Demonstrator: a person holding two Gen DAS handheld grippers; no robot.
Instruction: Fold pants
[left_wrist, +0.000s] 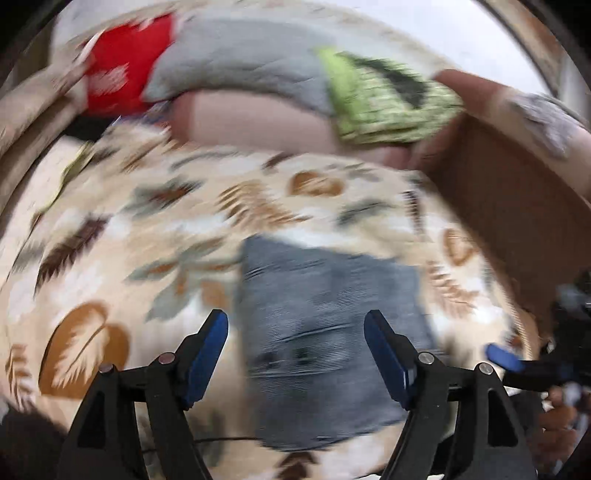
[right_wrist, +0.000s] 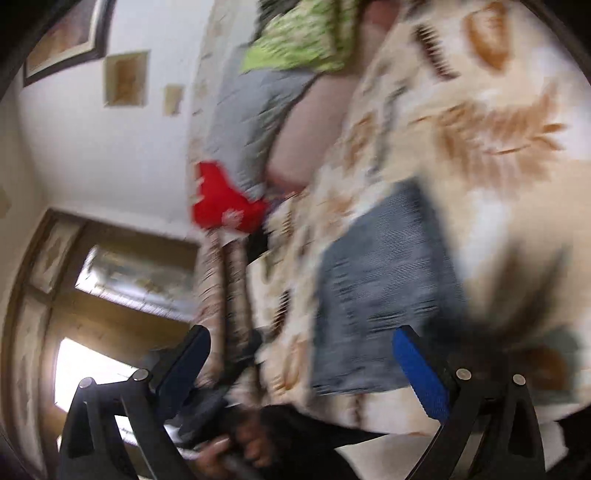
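The left gripper (left_wrist: 295, 350) is hovering over the bed, pointing down and forward, its jaws standing wide apart and holding nothing. The pants (left_wrist: 328, 332), a folded gray-blue bundle, are lying flat on the leaf-print bedspread (left_wrist: 147, 229) directly ahead of and between these jaws, apparently not touching them. Beyond the jaws, at the far end of the bed, a red pillow (left_wrist: 125, 70), a gray pillow (left_wrist: 236, 62) and a green cloth (left_wrist: 384, 99) are sitting in a row.

The right gripper (right_wrist: 306, 373) is being held rolled on its side, so the bed is appearing tilted upright in its view. Its jaws are also standing wide apart and empty, with the pants (right_wrist: 384, 295) lying just beyond the gap, nearer the right-hand finger. A hand (right_wrist: 236, 439) is showing below the jaws, partly cut off.

Both views are smearing with motion blur, so the fabric's folds and edges are hard to make out.
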